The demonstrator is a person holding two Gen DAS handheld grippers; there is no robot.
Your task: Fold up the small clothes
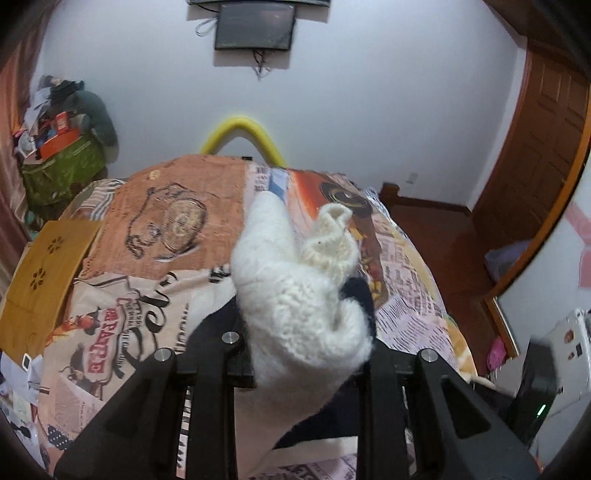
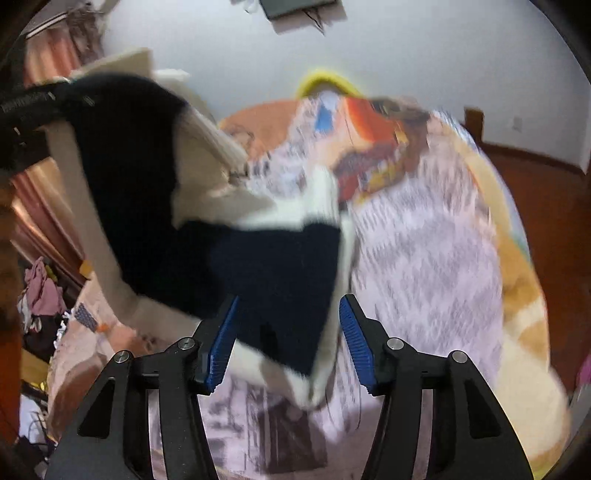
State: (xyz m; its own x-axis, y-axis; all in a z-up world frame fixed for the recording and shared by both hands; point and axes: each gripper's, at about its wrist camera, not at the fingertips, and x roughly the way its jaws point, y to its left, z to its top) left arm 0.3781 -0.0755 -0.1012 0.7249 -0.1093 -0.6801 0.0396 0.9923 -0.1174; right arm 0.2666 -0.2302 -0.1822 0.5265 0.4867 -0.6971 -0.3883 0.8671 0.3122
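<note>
A small knitted garment [image 1: 295, 288], white with navy patches, is bunched up in my left gripper [image 1: 299, 332], which is shut on it; the wool hides the fingertips. In the right wrist view the same garment [image 2: 258, 266] hangs from the left gripper [image 2: 29, 103] at the upper left, above the bed. Its lower navy and white corner dangles between the blue pads [image 2: 221, 343] of my right gripper [image 2: 288, 332]. That gripper stands open, and its right pad is clear of the cloth.
Below lies a bed with a newspaper-print cover [image 1: 140, 314]. A yellow wooden board [image 1: 44, 273] sits at its left edge, and a yellow arch [image 1: 243, 129] at the far end. A clutter pile [image 1: 62, 147] is far left, a wooden door [image 1: 546, 140] right, and a wall screen [image 1: 255, 31] above.
</note>
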